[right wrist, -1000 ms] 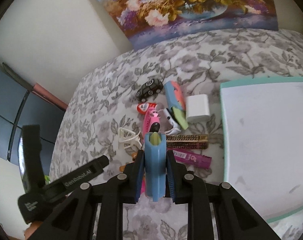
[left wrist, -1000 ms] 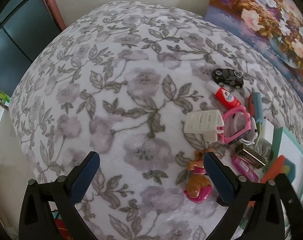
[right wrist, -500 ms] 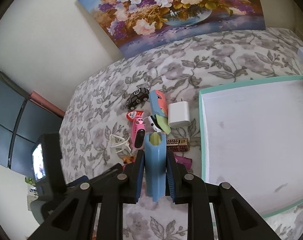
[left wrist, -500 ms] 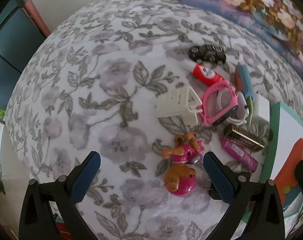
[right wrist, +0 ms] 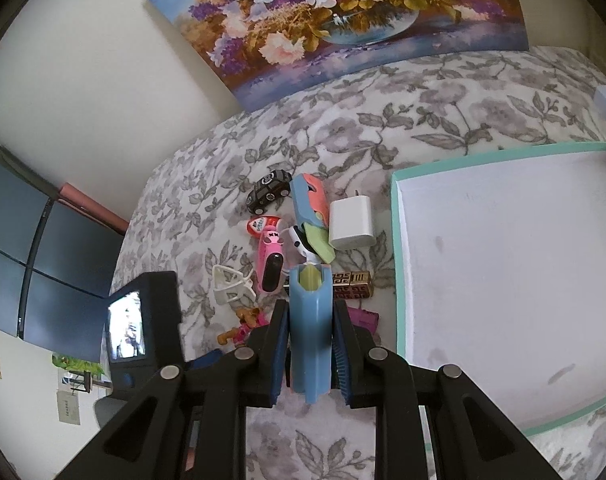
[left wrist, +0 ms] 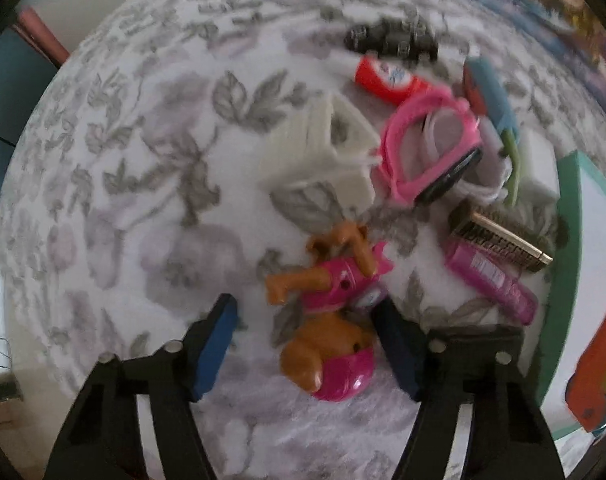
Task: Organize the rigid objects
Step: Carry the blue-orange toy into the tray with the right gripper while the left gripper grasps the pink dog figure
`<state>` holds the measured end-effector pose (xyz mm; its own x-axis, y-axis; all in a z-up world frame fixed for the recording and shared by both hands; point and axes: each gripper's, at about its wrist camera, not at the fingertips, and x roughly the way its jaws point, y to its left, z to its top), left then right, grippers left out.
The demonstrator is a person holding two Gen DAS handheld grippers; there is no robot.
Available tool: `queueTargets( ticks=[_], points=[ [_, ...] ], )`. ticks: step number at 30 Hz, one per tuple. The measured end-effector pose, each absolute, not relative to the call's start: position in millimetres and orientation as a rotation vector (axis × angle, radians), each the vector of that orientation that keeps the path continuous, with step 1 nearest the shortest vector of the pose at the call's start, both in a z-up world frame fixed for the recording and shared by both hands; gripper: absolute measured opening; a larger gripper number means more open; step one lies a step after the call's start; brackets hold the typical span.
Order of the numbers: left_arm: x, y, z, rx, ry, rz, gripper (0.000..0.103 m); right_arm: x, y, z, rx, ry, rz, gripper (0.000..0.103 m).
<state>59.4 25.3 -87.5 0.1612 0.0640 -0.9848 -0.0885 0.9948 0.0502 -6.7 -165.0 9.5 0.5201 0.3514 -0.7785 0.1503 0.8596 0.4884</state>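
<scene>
No writing could be read: the labels on the red tube (left wrist: pixel 389 80) and the pink tube (left wrist: pixel 491 282) were blurred, and the gold-and-black case (right wrist: pixel 349 283) showed only a key pattern. The toy dog (left wrist: pixel 327 308), brown with a pink suit and pink helmet, lay on its side on the flowered bedspread (left wrist: pixel 143 184), between the pads of the left claw (left wrist: pixel 309 350), whose jaws had just been closing but did not press on it, a gap showing on the left side. The right claw (right wrist: pixel 309 360) was clamped on a blue clip (right wrist: pixel 309 336) with a yellow-green inner part, near the teal-rimmed white tray (right wrist: pixel 399 240).
</scene>
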Motion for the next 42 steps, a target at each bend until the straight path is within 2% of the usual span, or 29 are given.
queueTargets(
  ticks=[4,7,11,14,18,31,42],
  points=[
    [61,26,-89,-0.036,1.407,0.099,0.068,-5,-166,5,0.549,1.041,0.12,0.023],
    [61,29,-88,-0.049,1.411,0.087,0.063,-4,-166,2,0.549,1.052,0.116,0.023],
    [59,21,-83,-0.034,1.409,0.059,0.044,-3,-166,-1,0.546,1.064,0.112,0.023],
    [57,14,-78,-0.029,1.407,0.044,0.038,-2,-165,-3,0.54,1.073,0.112,0.023],
    [54,12,-64,-0.063,1.386,0.024,0.037,-2,-164,-6,0.541,1.084,0.117,0.023],
    [29,-28,31,-0.071,1.107,-0.097,0.038,-10,-206,17,0.604,0.998,0.055,0.023],
    [13,-121,21,0.08,1.154,-0.286,0.038,-29,-305,-1,0.696,0.987,-0.186,0.023]
  ],
)
